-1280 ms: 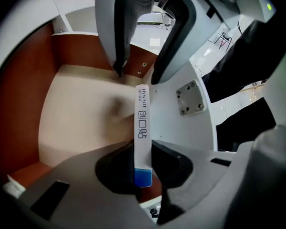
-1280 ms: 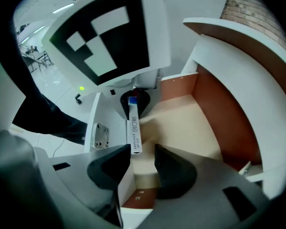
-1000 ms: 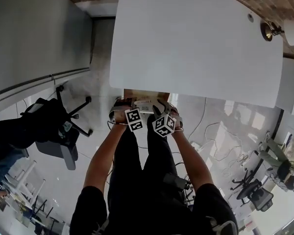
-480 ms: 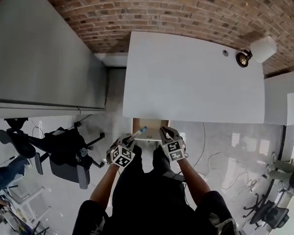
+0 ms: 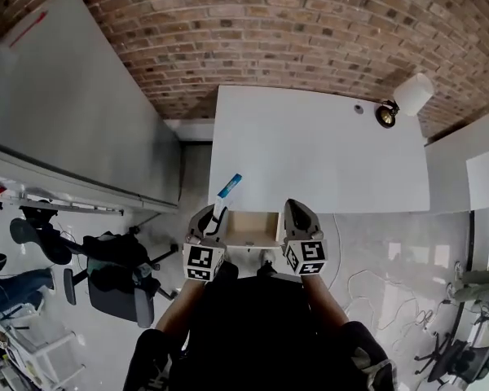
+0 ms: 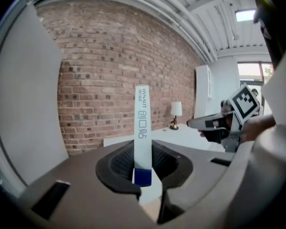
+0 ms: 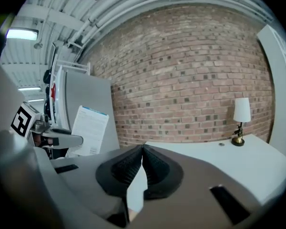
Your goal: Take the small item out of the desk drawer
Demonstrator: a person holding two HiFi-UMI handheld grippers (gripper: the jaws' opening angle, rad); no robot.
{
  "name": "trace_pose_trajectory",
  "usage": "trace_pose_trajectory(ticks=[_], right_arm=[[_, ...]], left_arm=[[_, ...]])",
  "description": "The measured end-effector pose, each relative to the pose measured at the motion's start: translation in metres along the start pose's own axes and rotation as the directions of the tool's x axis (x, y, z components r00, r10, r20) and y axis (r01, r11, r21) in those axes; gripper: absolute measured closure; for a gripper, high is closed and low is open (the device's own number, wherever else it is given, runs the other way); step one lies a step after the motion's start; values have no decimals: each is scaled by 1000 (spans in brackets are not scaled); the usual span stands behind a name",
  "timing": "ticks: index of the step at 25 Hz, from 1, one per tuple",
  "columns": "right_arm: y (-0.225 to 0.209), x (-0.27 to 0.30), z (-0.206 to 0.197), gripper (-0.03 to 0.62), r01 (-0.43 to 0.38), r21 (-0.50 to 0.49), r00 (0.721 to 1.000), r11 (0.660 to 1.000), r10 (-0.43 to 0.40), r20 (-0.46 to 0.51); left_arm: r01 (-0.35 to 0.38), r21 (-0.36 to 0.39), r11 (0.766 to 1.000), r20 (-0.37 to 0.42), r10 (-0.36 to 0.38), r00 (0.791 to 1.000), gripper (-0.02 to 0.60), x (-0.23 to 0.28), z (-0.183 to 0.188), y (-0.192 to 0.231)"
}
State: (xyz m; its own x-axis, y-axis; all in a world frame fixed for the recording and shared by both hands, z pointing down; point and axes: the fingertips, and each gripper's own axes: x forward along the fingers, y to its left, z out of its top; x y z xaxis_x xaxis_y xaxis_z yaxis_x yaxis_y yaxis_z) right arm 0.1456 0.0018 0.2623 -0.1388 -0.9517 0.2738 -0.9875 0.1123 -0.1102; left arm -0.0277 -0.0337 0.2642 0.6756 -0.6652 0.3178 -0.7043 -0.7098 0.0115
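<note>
A slim white packet with a blue end (image 5: 228,187) (image 6: 143,128) stands up between the jaws of my left gripper (image 5: 210,217) (image 6: 142,162), which is shut on its lower end. It hangs over the left edge of the open wooden drawer (image 5: 248,228) under the white desk (image 5: 326,149). My right gripper (image 5: 298,212) (image 7: 142,151) is at the drawer's right side, jaws pressed together with nothing between them. In each gripper view the other gripper shows off to the side: the right gripper (image 6: 214,124) and the left gripper (image 7: 57,138).
A small lamp (image 5: 403,100) (image 7: 240,118) stands at the desk's far right corner, by the brick wall (image 5: 293,31). A grey cabinet (image 5: 73,129) stands to the left. An office chair (image 5: 114,275) is on the floor at the left.
My left gripper has lifted the packet up out of the drawer. Both grippers have drawn back and apart to the drawer's two sides. The head view has tilted up toward the brick wall.
</note>
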Motion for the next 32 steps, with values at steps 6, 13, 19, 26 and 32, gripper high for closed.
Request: trace_pose_trajectory(ticks=[6, 13, 19, 26, 32], right_arm=[[13, -39, 54, 568, 41, 8, 989, 999, -41, 139], [34, -56, 48, 568, 21, 21, 991, 1000, -24, 130], [46, -54, 49, 569, -6, -4, 992, 1000, 6, 124], [47, -55, 52, 569, -3, -12, 992, 1000, 4, 126], [51, -58, 52, 569, -7, -22, 992, 1000, 9, 128]], left_arm=[[-4, -64, 998, 214, 18, 977, 506, -40, 78, -18], [-9, -98, 995, 218, 30, 976, 505, -59, 65, -35], [0, -83, 997, 227, 19, 974, 505, -57, 66, -36], [11, -68, 998, 242, 5, 970, 506, -60, 67, -37], [17, -85, 996, 239, 4, 971, 505, -63, 65, -40]])
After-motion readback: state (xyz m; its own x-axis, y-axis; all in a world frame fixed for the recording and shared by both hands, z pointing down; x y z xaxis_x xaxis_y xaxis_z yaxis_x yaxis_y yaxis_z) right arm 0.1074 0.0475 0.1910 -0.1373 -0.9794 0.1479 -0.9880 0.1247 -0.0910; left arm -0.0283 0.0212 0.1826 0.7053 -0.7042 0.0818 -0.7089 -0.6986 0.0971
